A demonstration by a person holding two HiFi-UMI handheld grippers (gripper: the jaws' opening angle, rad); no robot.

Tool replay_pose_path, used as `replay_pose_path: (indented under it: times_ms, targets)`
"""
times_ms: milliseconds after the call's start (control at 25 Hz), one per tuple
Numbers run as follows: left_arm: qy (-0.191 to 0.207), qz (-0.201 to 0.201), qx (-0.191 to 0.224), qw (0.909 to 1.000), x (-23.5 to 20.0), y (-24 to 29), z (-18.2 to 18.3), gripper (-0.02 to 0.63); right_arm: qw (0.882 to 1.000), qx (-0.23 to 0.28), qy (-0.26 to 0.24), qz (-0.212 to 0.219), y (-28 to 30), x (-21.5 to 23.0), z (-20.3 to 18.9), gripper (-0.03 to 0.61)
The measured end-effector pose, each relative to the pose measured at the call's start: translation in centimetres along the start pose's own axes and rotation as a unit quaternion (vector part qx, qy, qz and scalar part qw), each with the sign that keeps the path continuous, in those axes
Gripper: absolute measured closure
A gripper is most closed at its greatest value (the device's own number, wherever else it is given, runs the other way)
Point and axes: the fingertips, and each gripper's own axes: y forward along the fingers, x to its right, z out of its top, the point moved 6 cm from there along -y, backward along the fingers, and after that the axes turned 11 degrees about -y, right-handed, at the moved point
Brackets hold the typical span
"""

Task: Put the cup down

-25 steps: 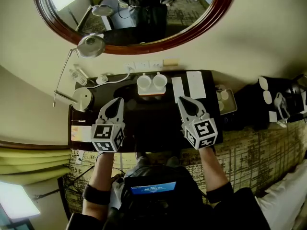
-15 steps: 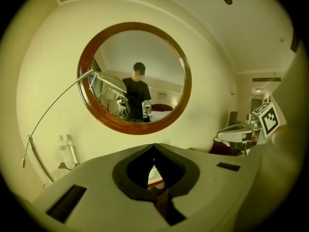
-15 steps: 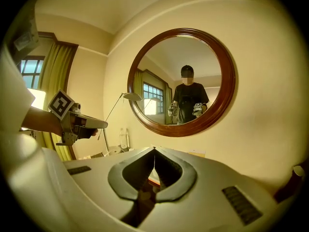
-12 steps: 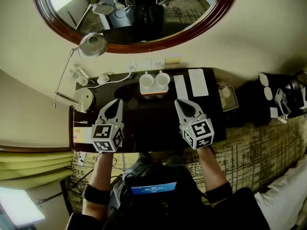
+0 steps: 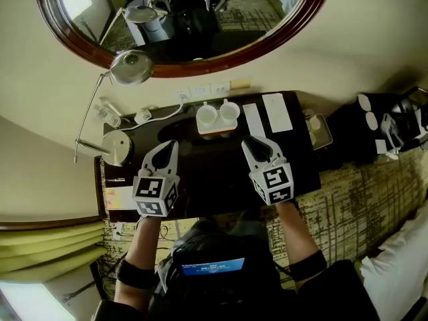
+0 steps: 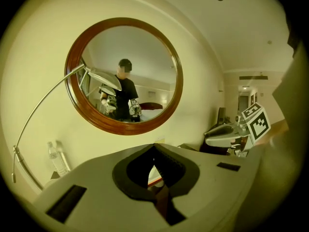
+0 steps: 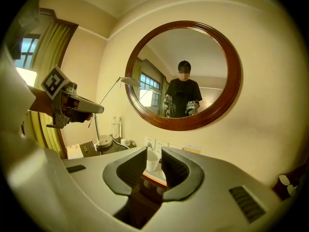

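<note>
Left claw [image 5: 171,144] pinched together, right claw [image 5: 249,142] just opening — empty, round white cups [image 5: 206,115] beyond

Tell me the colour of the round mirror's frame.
Dark reddish-brown polished wood. The mirror frame shows best in the right gripper view.

Two white cups [image 5: 206,116], upright, side by side on a small tray [image 5: 215,132]

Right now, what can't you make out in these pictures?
Cups: full or empty, too small in head view.
Desk: in left gripper view, left tongs block nearly all.
Papers: print too small, head view.
Side table: head view's right edge cuts it off.
</note>
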Motion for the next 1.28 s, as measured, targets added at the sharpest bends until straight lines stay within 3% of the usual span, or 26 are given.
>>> replay_pose_path:
  times_ms: [160,400,480,840,1280]
  targets:
    - [0.008,-0.007,-0.008,0.9999,-0.2,0.4,-0.4,0.614,1.000,-0.021,0.001,0.005,1.5,-0.2,-1.5,0.387]
    - [-0.008,0.017,-0.005,0.9998,1.2,1.9,-1.0,0.614,0.998,-0.032,0.047,0.020,4.6,1.1,-5.4,0.174]
    - [-0.016,0.024,-0.006,0.9996,3.0,2.7,-0.4,0.614,0.998,-0.036,0.057,0.016,6.0,2.2,-7.0,0.135]
    - [-0.020,0.068,-0.020,0.9973,3.8,4.2,-1.6,0.614,0.997,-0.066,0.040,0.015,14.7,3.6,-13.7,0.123]
    - [-0.010,0.084,-0.014,0.9963,2.3,6.4,-3.7,0.614,0.998,-0.049,0.029,-0.002,22.1,4.4,-14.9,0.114]
